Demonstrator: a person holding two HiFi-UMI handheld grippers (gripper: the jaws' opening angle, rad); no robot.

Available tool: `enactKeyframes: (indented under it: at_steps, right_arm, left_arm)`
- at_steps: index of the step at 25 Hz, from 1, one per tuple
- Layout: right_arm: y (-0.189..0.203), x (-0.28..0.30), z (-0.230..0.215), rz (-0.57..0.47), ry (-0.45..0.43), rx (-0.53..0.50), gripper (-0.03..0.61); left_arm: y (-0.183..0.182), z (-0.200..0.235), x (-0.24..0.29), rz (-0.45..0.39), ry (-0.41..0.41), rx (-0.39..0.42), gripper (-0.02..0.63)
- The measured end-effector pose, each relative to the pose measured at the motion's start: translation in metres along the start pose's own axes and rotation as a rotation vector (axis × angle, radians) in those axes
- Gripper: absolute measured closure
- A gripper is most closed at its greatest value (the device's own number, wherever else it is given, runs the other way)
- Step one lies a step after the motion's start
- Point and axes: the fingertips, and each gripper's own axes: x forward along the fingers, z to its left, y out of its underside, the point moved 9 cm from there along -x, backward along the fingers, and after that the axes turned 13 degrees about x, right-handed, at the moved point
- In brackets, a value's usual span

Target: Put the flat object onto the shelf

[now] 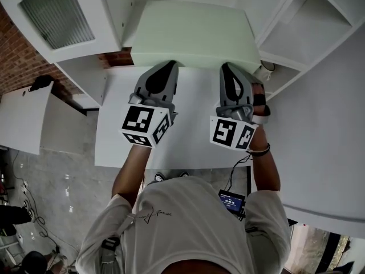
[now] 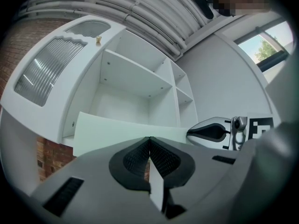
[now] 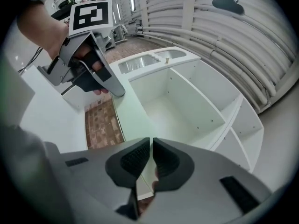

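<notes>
Pale-green flat board isn't on the shelf: it's held up in front of the open white shelf unit, far edge toward the compartments. Left gripper is clamped on the board's near edge, pads pinching it. Right gripper is beside it on the same edge, pads pressed onto the thin board. White bench lies under both, in front of the shelf unit.

The left gripper and right gripper are covering the near edge of the board; the picture's top is cropping the shelf.
</notes>
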Motion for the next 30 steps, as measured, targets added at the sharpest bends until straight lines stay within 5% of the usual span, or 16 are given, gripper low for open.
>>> enactKeyframes:
  at_steps: [30]
  right_arm:
    - [0.009,0.047,0.009,0.064,0.036,0.174,0.537]
  left_arm:
    - [0.015,0.046,0.018,0.043,-0.096,0.019,0.600]
